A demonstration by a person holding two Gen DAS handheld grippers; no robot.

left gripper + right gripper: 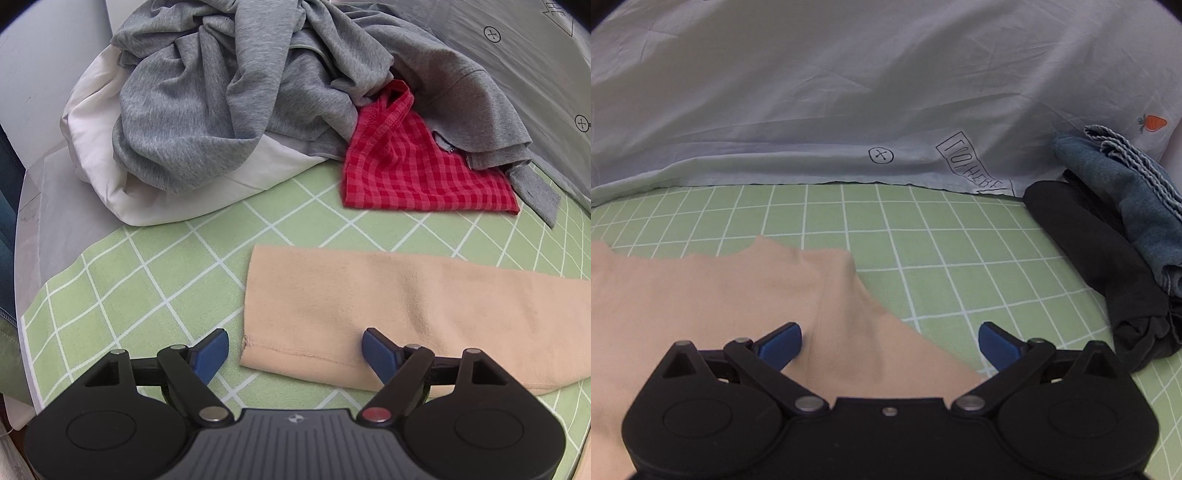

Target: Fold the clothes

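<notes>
A beige garment [406,314] lies flat, folded into a long band, on the green checked sheet [147,280]. My left gripper [295,354] is open over its hemmed left end, blue pads apart, with the corner of the cloth between them but not pinched. In the right wrist view the same beige garment [720,302] spreads to the left. My right gripper [890,343] is open above its right edge with nothing gripped. A heap of grey clothing [258,85] and a red checked garment [417,166] lie behind.
A white pillow [110,155] sits under the grey heap at the left. A pale grey-blue sheet with printed marks [849,92] covers the back. Folded black [1108,266] and blue denim clothes [1126,195] are stacked at the right.
</notes>
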